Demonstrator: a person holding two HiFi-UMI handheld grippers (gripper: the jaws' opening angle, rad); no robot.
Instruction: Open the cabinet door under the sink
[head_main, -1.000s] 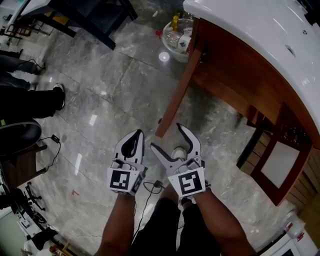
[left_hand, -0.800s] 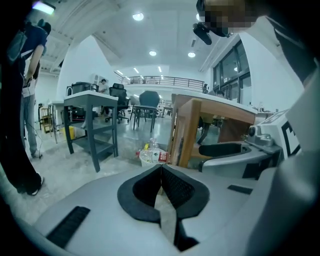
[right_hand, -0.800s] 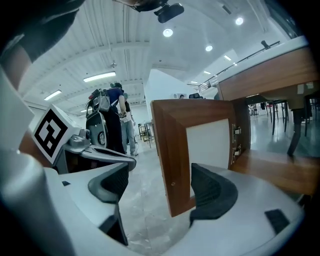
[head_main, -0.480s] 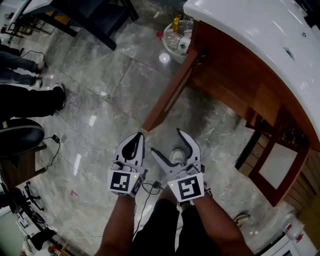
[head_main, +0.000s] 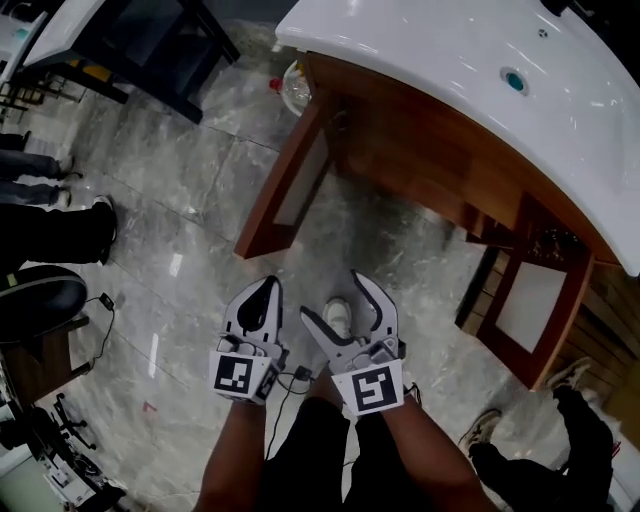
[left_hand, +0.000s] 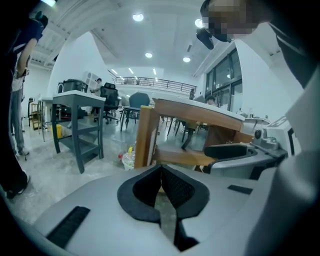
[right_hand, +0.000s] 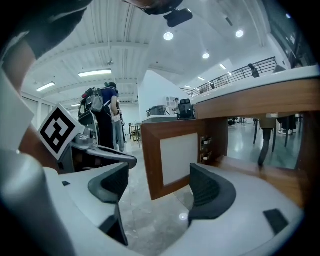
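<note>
We're over a grey marble floor (head_main: 200, 180), glossy and veined. A dark table (head_main: 170, 30) stands at the far left and a clear tub of bottles (head_main: 292, 88) sits by the cabinet's far corner. Someone's dark-trousered legs (head_main: 50, 225) stand at the left, near a black chair (head_main: 35, 295) and a thin cable (head_main: 105, 300); another person (head_main: 560, 450) stands at the lower right. Nothing lies between us and the cabinet.

The left cabinet door (head_main: 283, 190) under the white sink (head_main: 480, 70) stands wide open, swung out over the floor just ahead of the grippers. A second door (head_main: 535, 305) at the right is open too. Both are reddish-brown wood frames round pale flat panels, and the basin above is smooth, curved and glossy.

Our left gripper (head_main: 264, 288) has its jaws pressed together on nothing. Our right gripper (head_main: 337, 298) has its jaws spread wide and empty, its ribbed black pads (right_hand: 212, 192) framing the open door beyond without touching it.
</note>
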